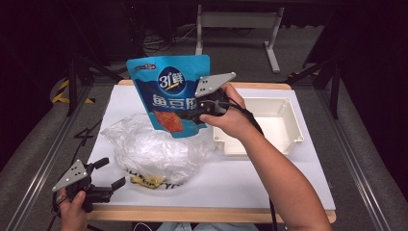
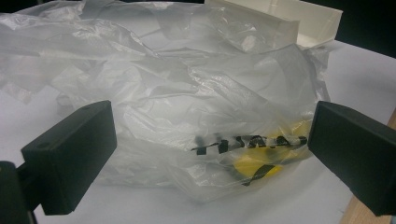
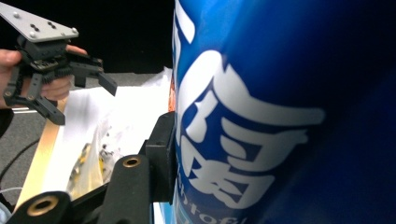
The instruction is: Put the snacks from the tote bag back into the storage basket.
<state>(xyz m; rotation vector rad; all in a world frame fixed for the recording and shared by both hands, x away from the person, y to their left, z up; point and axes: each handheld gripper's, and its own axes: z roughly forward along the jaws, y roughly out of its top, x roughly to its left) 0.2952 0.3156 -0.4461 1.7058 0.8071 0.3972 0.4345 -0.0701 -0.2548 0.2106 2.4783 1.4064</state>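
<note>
The white-topped counter (image 1: 298,178) with a pale wooden edge fills the middle of the high view. On it, left of centre, lies a crumpled clear plastic bag (image 1: 154,151) with black lettering and some yellow showing near its lower edge; in the left gripper view the bag (image 2: 187,107) spreads across most of the frame. Right of centre in the high view sits an open cream plastic rectangular tub (image 1: 262,126), its left wall just beside the bag. Above the bag, held up off the counter in the upper middle of the high view, is a blue foil snack pouch (image 1: 168,91) with white characters and an orange picture; the right gripper (image 1: 204,111) is clamped on its right edge, and in the right gripper view the pouch (image 3: 280,116) stands upright against 1 black jaw. The left gripper (image 1: 107,174) sits at the lower left of the high view, its 2 jaws wide apart and holding nothing, pointed at the bag.
</note>
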